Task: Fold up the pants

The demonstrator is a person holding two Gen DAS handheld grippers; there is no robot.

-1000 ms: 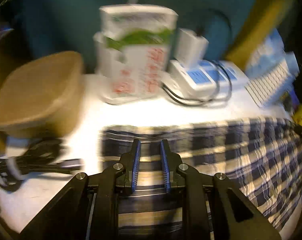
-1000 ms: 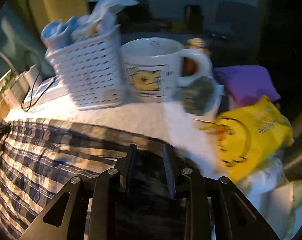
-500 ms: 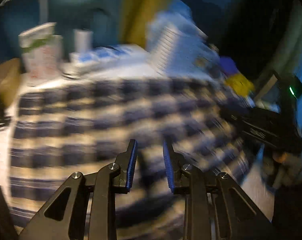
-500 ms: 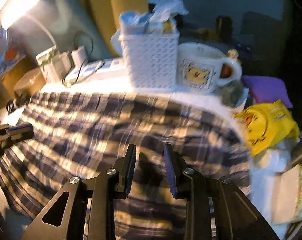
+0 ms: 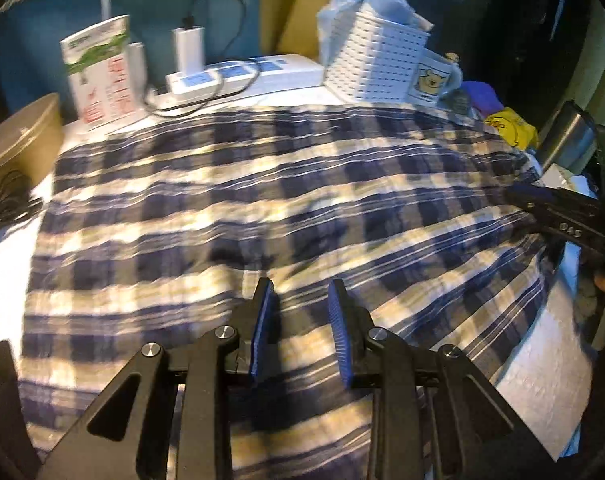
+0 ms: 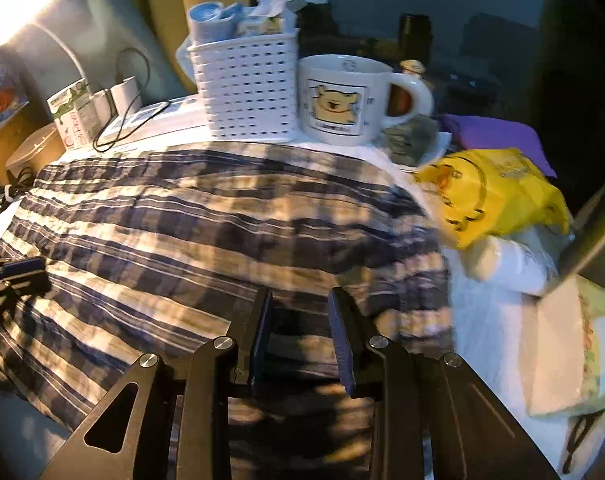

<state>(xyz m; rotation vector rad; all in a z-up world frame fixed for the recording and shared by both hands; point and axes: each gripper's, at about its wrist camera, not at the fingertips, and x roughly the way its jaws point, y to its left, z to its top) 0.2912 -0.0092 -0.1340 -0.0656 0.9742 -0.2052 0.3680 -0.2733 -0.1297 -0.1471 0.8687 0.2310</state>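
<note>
Blue-and-cream plaid pants point(image 5: 262, 184) lie spread flat over a white table point(image 5: 542, 380), filling most of both views. My left gripper point(image 5: 300, 292) hovers over their near middle, jaws a narrow gap apart with nothing pinched. My right gripper point(image 6: 300, 300) stands the same way above the pants point(image 6: 182, 220) near their right end, the cloth passing under its fingers. Each gripper shows in the other's view: the right gripper point(image 5: 558, 216) at the pants' right edge, the left gripper point(image 6: 18, 272) at the left edge.
Along the back stand a white slotted basket point(image 6: 246, 88), a bear mug point(image 6: 338, 100), a power strip point(image 5: 238, 76) with a charger, a printed carton point(image 5: 102, 72) and a brown box point(image 5: 18, 140). A yellow bag point(image 6: 490, 196) lies right of the pants, a black cable point(image 5: 6, 200) left.
My left gripper has swept from the pants' left end, by the brown box, to their near middle. The right gripper has drawn back from the far right corner, so more cloth shows.
</note>
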